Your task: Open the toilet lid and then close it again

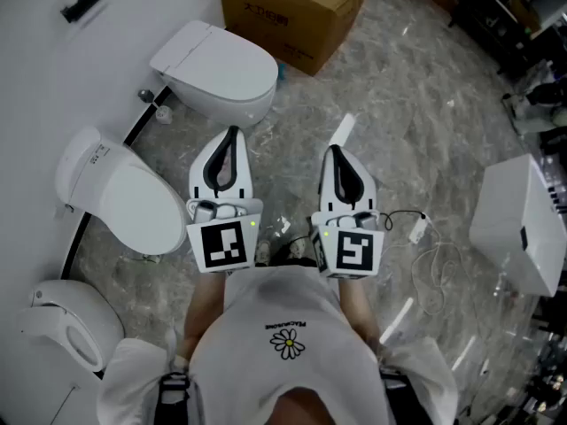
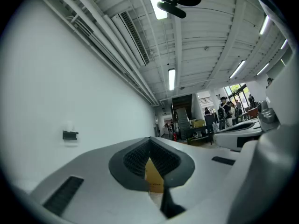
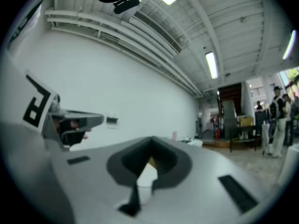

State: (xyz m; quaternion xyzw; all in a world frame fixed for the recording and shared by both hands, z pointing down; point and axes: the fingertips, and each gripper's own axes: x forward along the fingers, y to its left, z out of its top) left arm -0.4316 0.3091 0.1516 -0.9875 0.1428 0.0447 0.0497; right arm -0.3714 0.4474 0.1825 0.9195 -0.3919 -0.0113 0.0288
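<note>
I judge the opening step hasn't begun. My left gripper point(image 1: 232, 135) and right gripper point(image 1: 335, 153) hover level over the floor, fingers together on nothing. The nearest toilet point(image 1: 84, 162) sits at nine o'clock of the left gripper, its lid point(image 1: 133, 204) down; a second toilet point(image 1: 217, 69) lies at eleven. Next I'd swing left, part the jaws and catch the lid's front edge.

Bright ceiling strip lights point(image 2: 171, 78), dark fisheye corners, soft close-up blur.
</note>
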